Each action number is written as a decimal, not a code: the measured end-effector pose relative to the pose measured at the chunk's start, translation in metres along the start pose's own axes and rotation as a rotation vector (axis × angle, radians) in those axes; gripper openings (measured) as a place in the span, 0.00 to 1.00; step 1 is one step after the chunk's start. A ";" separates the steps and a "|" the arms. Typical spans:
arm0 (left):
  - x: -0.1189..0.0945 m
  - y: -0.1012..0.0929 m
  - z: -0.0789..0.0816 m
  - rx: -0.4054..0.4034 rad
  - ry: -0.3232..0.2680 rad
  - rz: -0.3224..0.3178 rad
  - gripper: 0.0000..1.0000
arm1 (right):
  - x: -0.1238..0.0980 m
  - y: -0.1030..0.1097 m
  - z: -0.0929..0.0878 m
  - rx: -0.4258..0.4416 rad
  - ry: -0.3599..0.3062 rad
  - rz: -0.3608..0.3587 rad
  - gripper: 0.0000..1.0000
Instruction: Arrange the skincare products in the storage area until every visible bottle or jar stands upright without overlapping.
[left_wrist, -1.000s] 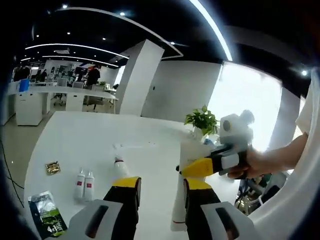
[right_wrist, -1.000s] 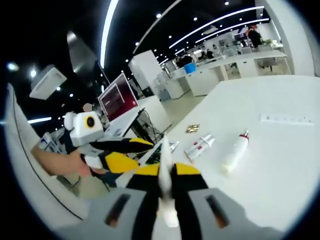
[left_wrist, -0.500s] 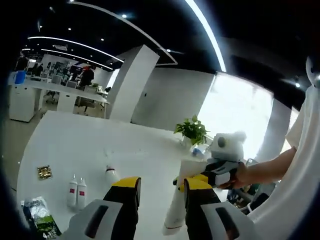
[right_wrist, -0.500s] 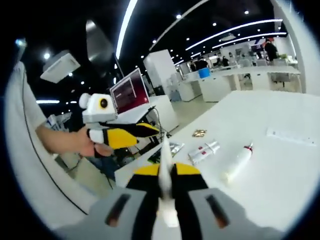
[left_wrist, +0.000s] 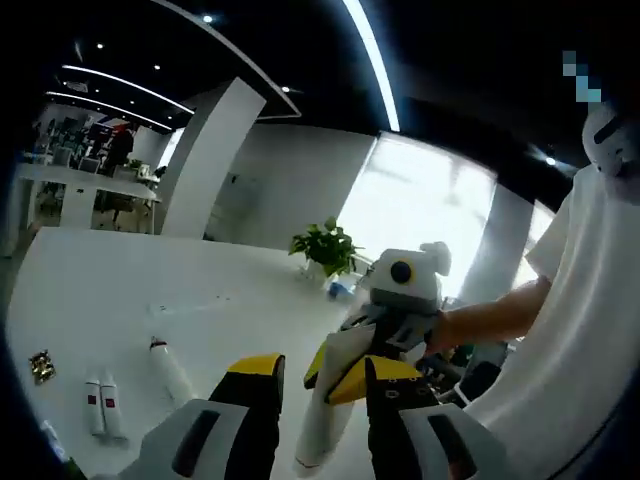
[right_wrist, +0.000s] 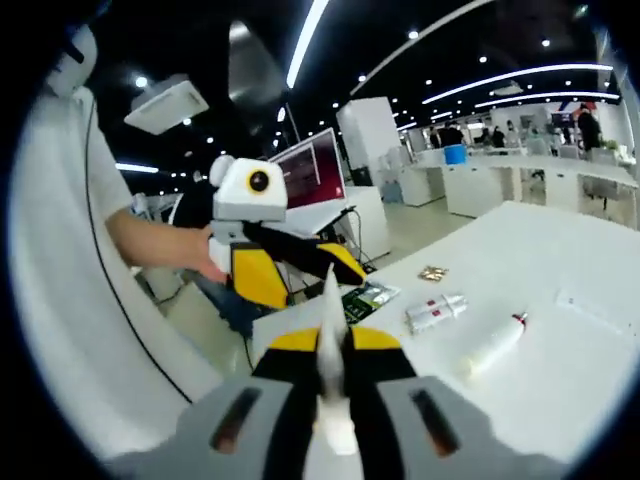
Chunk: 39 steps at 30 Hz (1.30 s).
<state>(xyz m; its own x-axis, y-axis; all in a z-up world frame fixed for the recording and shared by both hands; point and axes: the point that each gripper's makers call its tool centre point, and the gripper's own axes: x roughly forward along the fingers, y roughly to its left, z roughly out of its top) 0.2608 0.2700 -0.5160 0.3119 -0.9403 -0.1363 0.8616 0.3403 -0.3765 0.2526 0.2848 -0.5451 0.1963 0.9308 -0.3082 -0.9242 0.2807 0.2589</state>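
Observation:
A white tube (right_wrist: 330, 300) stands up between my right gripper's (right_wrist: 330, 342) jaws, which are shut on its flat end. In the left gripper view the same tube (left_wrist: 322, 405) hangs between my left gripper's (left_wrist: 320, 368) open jaws, with the right gripper (left_wrist: 340, 362) coming in from the right, held by a hand. My left gripper (right_wrist: 285, 272) sits just behind the tube's tip in the right gripper view. On the white table (right_wrist: 560, 400) lie two small white bottles with red labels (right_wrist: 436, 312) side by side and a white bottle with a red collar (right_wrist: 495, 345).
A green packet (right_wrist: 366, 297) and a small gold item (right_wrist: 432, 272) lie near the table's edge. A white power strip (right_wrist: 592, 306) lies further in. A potted plant (left_wrist: 328, 246) stands at the far side. The person's white sleeve (left_wrist: 590, 330) is close by.
Both hands have come together: the tube held by the right gripper now sits between the left gripper's jaws, and the left gripper looms closer in the right gripper view. Both views have swung.

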 end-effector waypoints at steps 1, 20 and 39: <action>0.001 -0.003 0.000 0.009 0.004 -0.012 0.30 | 0.000 0.002 -0.001 -0.002 0.004 0.008 0.09; 0.003 -0.036 -0.023 0.115 0.094 -0.195 0.06 | 0.008 0.039 -0.027 -0.120 0.132 0.207 0.09; 0.007 -0.042 -0.057 0.231 0.196 -0.171 0.00 | 0.011 0.040 -0.064 -0.085 0.335 0.200 0.17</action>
<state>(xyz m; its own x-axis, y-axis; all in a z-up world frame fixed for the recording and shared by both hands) 0.2038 0.2488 -0.5535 0.0920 -0.9581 -0.2712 0.9696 0.1481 -0.1945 0.1969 0.2913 -0.5966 -0.0953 0.8336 -0.5440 -0.9600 0.0677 0.2718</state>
